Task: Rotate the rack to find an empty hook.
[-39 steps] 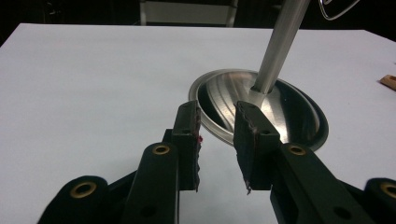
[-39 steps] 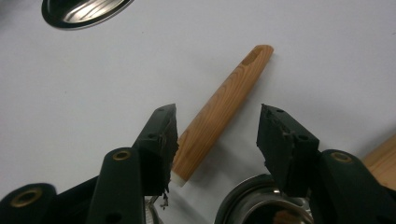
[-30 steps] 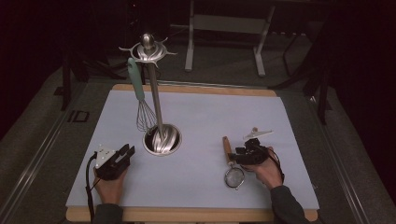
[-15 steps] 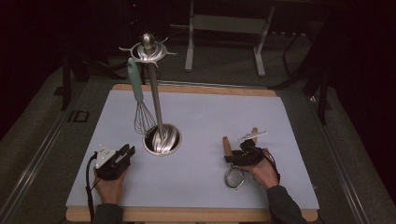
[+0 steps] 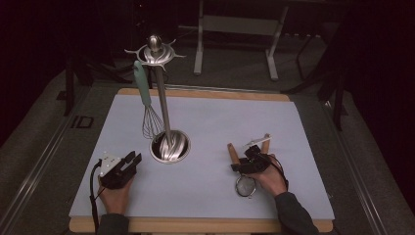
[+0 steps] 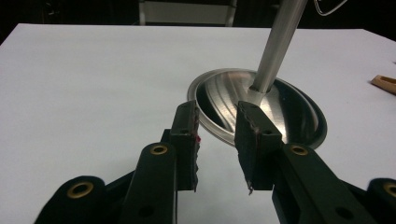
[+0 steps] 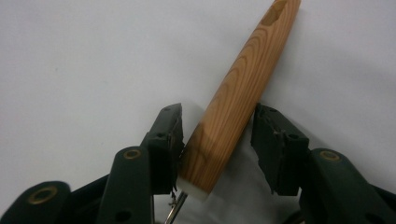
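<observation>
Whisk [image 5: 147,105] already hung on stand [image 5: 164,125]; right gripper [image 7: 217,140] jaws spread around wooden handle [image 7: 238,93] near table's right edge, unclamped; left gripper [image 6: 217,135] jaws spread, idle.

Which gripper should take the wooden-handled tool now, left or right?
Right. The right gripper already straddles the wooden handle, jaws open, one touching it. The left gripper sits open and empty by the stand's base, far from the handle.
</observation>
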Demonstrator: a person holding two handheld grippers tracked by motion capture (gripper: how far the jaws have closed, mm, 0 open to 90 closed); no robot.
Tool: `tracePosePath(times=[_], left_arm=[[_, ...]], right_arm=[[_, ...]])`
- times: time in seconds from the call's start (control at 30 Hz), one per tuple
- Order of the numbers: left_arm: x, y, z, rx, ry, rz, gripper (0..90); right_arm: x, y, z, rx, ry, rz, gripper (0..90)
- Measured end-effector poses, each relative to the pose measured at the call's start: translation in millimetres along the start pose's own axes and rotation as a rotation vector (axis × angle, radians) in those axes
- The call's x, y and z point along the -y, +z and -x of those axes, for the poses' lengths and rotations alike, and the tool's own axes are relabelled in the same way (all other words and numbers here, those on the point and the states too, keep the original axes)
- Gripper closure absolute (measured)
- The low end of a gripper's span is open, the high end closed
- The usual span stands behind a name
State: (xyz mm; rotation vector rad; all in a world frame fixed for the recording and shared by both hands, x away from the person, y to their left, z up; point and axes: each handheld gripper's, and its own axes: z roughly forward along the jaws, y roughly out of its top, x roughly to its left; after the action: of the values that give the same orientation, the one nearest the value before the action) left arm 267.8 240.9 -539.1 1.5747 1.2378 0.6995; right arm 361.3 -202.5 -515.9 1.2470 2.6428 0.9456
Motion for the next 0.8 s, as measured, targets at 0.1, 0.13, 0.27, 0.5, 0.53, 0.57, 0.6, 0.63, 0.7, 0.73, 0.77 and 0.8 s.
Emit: tracePosePath(times=[0.1, 0.13, 0.27, 0.5, 0.53, 0.57, 0.6, 0.63, 0.7, 0.73, 0.77, 0.8], left_arm=[[0.1, -0.2, -0.3, 0.001, -0.001, 0.003, 69.5], [0.1, -0.3, -0.3, 0.002, -0.002, 0.002, 69.5], [0.2, -0.2, -0.2, 0.002, -0.001, 0.003, 69.3], [0.2, -0.4, -0.5, 0.003, -0.002, 0.003, 69.2], [0.2, -0.4, -0.5, 0.003, -0.002, 0.003, 69.2], [0.2, -0.5, -0.5, 0.003, -0.001, 0.003, 69.1], [0.2, -0.5, -0.6, 0.003, -0.001, 0.003, 69.1], [0.1, -0.4, -0.6, 0.003, -0.001, 0.003, 69.1], [0.2, -0.4, -0.5, 0.002, 0.000, 0.003, 69.1], [0.2, -0.5, -0.5, 0.002, 0.000, 0.003, 69.0], [0.2, -0.5, -0.5, 0.002, -0.001, 0.003, 68.9], [0.2, -0.6, -0.5, 0.002, 0.000, 0.004, 68.9]], right_arm=[[-4.4, 2.8, -1.2, 0.003, -0.010, -0.010, 54.8], [-5.6, 3.4, -1.5, 0.003, -0.013, -0.012, 55.3], [-8.1, 5.2, -4.2, 0.000, -0.020, -0.023, 56.9], [-16.8, 9.7, -14.4, -0.002, -0.072, -0.076, 60.7], [-17.8, 10.0, -15.6, 0.002, -0.070, -0.082, 61.1], [-19.5, 10.8, -16.8, 0.004, -0.076, -0.090, 61.8], [-20.8, 11.5, -18.0, 0.004, -0.082, -0.095, 62.3], [-22.4, 12.6, -19.7, 0.005, -0.091, -0.099, 62.9], [-24.6, 14.0, -22.2, 0.003, -0.108, -0.106, 63.3], [-25.9, 14.6, -23.8, 0.003, -0.117, -0.113, 63.3], [-27.1, 15.2, -24.9, 0.000, -0.124, -0.118, 63.3], [-28.0, 15.5, -25.5, -0.002, -0.129, -0.122, 63.4]])
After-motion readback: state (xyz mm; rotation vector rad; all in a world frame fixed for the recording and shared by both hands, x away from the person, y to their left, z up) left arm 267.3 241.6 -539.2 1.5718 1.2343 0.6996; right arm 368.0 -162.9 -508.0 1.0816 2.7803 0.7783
